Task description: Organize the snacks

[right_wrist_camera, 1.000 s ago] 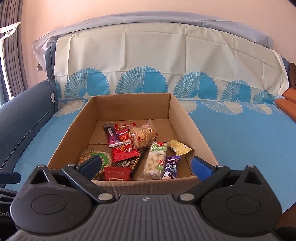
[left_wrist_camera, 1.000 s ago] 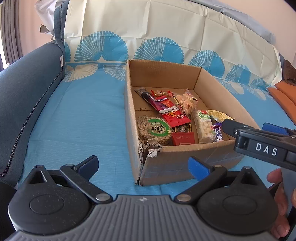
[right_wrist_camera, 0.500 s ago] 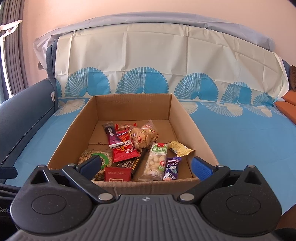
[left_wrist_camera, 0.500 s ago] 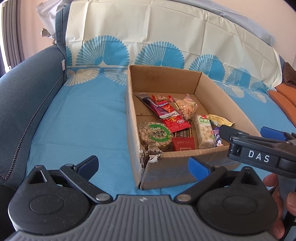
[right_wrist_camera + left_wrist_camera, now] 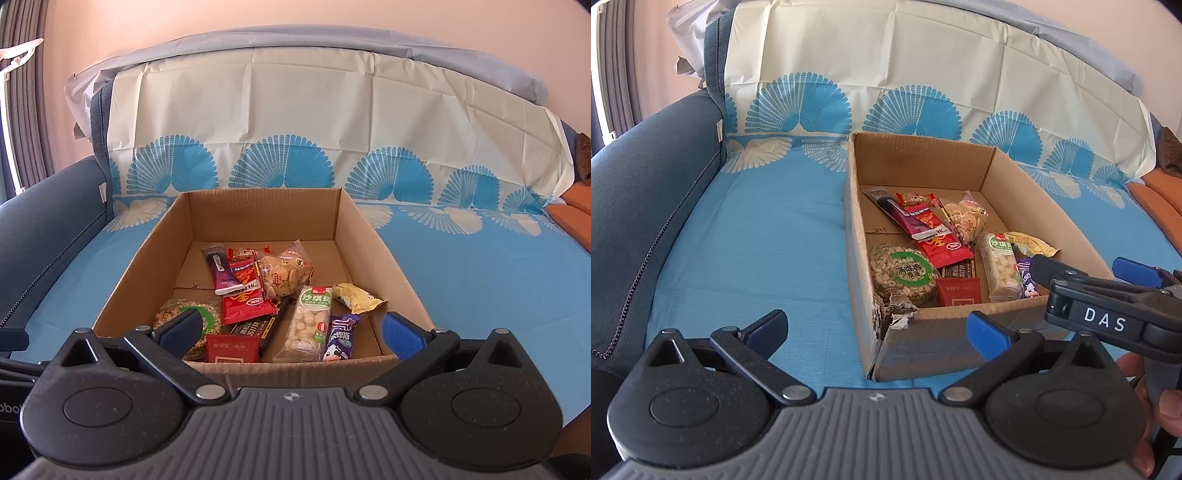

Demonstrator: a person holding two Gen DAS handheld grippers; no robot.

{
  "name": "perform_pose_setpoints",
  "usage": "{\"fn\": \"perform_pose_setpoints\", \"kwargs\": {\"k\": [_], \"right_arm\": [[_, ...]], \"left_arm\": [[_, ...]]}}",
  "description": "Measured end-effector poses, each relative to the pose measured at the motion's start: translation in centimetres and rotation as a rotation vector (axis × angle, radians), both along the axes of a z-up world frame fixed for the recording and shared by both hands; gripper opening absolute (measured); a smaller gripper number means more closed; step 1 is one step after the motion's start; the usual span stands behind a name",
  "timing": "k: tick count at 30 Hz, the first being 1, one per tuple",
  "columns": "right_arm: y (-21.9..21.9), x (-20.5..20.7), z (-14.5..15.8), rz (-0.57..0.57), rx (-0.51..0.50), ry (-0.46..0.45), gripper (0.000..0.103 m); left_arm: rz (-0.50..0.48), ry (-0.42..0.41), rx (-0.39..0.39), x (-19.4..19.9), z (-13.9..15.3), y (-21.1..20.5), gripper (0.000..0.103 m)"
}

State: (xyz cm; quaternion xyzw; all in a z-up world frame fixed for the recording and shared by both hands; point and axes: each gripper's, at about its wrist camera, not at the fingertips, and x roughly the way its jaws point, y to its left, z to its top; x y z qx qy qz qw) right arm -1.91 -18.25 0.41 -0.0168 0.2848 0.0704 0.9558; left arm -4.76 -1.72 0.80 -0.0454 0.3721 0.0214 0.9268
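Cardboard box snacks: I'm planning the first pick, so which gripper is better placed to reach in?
Right, probably. The right gripper faces the cardboard box squarely, open at its near wall. The left gripper sits off its torn corner.

One cardboard box (image 5: 369, 236) holds about ten snack packets (image 5: 308, 321); two claws (image 5: 291, 328).

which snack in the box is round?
The green-labelled puffed-grain cake, in the cardboard box's near-left corner. Every other packet is long or rectangular.
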Motion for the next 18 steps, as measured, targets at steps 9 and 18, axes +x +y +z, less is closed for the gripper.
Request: {"fn": "perform_pose_setpoints", "kwargs": {"k": [9, 18], "right_arm": [[0.08, -0.03, 0.03, -0.001, -0.001, 0.0, 0.102], [-0.03, 0.18, 0.01, -0.004, -0.002, -0.003, 0.102]], "left_arm": [[-0.002, -0.005, 0.001, 0.06, -0.06, 0.03, 0.103], [-0.004, -0.011, 0.001, 0.11, -0.15, -0.01, 0.103]]}}
